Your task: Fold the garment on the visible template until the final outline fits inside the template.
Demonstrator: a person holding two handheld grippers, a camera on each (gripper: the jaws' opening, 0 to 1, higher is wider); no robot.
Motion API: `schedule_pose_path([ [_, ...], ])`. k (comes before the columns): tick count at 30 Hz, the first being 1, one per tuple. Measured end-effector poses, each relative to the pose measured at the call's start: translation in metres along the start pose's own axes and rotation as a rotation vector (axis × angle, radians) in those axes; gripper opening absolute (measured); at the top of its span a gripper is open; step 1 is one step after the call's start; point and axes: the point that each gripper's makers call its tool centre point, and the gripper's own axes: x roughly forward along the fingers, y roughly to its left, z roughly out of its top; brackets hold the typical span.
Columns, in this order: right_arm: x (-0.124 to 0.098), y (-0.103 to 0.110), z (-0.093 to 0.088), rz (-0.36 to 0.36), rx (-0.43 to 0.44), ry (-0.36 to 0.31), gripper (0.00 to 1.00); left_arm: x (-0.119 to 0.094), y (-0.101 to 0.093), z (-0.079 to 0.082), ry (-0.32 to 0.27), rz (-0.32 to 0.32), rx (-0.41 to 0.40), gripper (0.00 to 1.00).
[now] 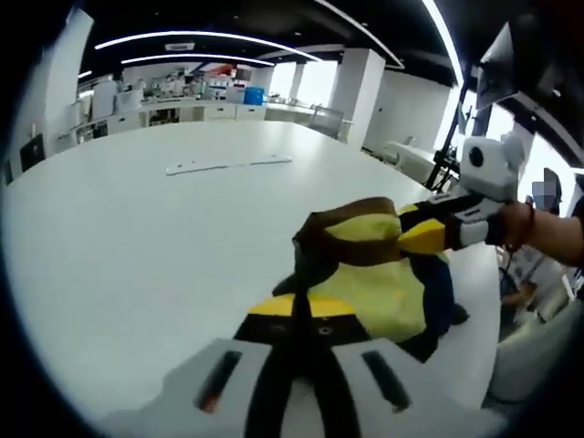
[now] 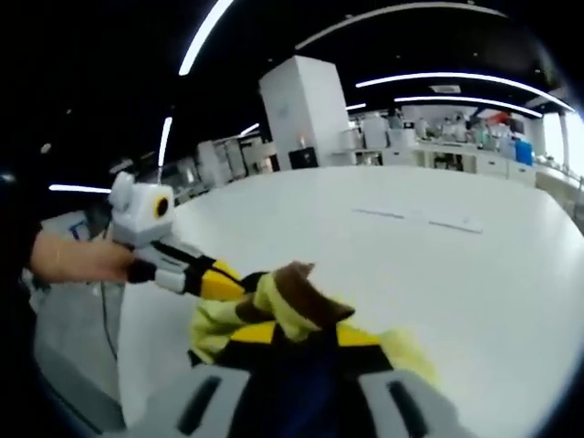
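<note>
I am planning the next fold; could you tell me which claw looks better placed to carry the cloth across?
Neither clearly: the left claw and right claw both look shut on the bunched yellow, brown and navy garment.

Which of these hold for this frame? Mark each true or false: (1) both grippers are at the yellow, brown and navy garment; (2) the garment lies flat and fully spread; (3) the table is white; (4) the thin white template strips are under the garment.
1. True. The left gripper and the right gripper both meet the yellow, brown and navy fabric garment, each seemingly closed on its cloth.
2. False. The garment is bunched in a lifted heap between the grippers.
3. True. The round table is white.
4. False. The thin white template strips lie bare farther off on the table, apart from the garment.
</note>
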Motion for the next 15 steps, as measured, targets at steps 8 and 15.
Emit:
schedule_pose_path([
  [8, 0.000, 0.007, 0.011, -0.018, -0.121, 0.018, 0.12, -0.016, -0.005, 0.005, -0.014, 0.024, 0.031, 0.00],
  [15, 0.000, 0.035, 0.034, 0.041, -0.193, -0.014, 0.01, -0.028, -0.010, 0.008, -0.026, 0.040, 0.064, 0.00],
])
